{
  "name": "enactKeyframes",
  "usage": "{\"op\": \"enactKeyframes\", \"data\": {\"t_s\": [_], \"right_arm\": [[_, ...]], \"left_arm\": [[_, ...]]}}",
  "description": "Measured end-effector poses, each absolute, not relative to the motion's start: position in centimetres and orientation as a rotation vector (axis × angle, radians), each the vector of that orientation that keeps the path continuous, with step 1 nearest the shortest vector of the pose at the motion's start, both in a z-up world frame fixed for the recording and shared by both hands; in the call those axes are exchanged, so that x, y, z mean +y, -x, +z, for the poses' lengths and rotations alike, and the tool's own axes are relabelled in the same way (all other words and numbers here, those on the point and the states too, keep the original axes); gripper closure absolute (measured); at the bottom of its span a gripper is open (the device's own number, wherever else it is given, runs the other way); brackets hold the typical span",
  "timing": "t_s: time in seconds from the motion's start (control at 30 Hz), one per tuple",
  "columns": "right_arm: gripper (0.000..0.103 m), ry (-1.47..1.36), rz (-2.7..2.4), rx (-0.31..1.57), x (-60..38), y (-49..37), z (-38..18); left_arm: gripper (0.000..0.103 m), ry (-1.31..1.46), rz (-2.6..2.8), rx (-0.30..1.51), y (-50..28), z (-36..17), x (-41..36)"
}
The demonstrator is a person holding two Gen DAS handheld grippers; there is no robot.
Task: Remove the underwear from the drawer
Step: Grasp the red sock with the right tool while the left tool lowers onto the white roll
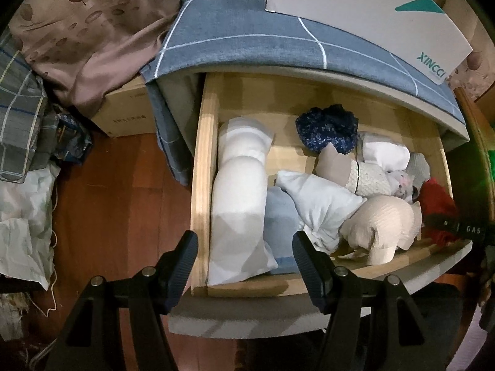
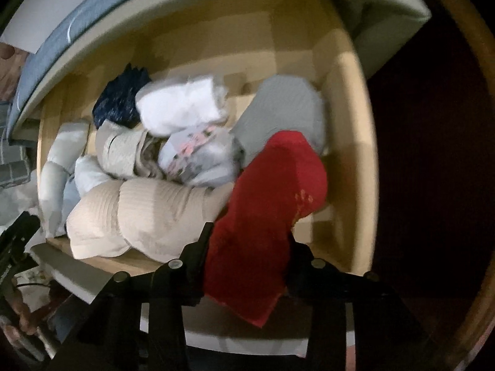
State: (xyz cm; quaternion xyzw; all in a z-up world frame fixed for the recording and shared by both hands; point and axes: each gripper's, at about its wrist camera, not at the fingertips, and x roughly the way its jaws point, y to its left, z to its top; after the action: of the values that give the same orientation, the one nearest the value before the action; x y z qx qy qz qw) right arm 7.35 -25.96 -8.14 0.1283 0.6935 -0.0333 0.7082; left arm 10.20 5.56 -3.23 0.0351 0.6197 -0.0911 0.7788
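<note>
We look down into the open wooden drawer (image 1: 202,167), pulled out from under a top draped in a blue checked cloth (image 1: 241,34), on which a white box (image 1: 365,9) printed XINCCI sits at one o'clock. Our left gripper (image 1: 244,253) hangs over the drawer's front left corner with its jaws spread wide and nothing between them; one finger stands outside the drawer's side wall, above the reddish wooden floor (image 1: 123,191), the other over the folded clothes.

Inside, a long white and grey roll (image 1: 239,191) lies along the wall at nine o'clock, a pale blue piece (image 1: 280,216) beside it, then a white bundle (image 1: 318,198) toward the middle. A beige ribbed roll (image 1: 383,222) rests against the front edge at four o'clock, and a dark blue speckled bundle (image 1: 328,130) sits at the back, at twelve.

The red underwear (image 2: 266,204) is at the drawer's front right corner, just beside the beige roll. In the right wrist view our right gripper (image 2: 247,244) points down onto it, jaws drawn in close on the red cloth, which bunches between them and hangs out below toward six o'clock. Behind it lie a grey bundle (image 2: 284,108) at one o'clock, a white one (image 2: 179,105) and a patterned grey and pink one (image 2: 201,157) near the centre. This view is somewhat blurred.

At nine o'clock in the left view a brown leaf-print bedspread (image 1: 92,24) hangs over a cardboard box (image 1: 126,114).
</note>
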Motion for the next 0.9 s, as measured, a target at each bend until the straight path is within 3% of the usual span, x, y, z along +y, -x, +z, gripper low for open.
{"op": "enactKeyframes", "data": {"t_s": [0.4,0.73,0.8,0.9], "right_arm": [[0.066,-0.357,-0.056,1.476,-25.7,-5.9,-7.3],[0.064,-0.298,-0.068,1.417,-24.9,-5.1,-7.5],[0.063,-0.319,-0.063,1.415,-25.1,-5.1,-7.7],[0.062,-0.365,-0.05,1.418,-25.6,-5.1,-8.1]], "left_arm": [[0.038,-0.007,-0.181,1.466,-11.7,-5.0,5.5],[0.039,-0.023,-0.186,1.449,-11.9,-6.0,4.9],[0.047,-0.05,-0.181,1.435,-11.9,-6.0,4.7],[0.047,-0.067,-0.167,1.444,-12.2,-6.5,4.6]]}}
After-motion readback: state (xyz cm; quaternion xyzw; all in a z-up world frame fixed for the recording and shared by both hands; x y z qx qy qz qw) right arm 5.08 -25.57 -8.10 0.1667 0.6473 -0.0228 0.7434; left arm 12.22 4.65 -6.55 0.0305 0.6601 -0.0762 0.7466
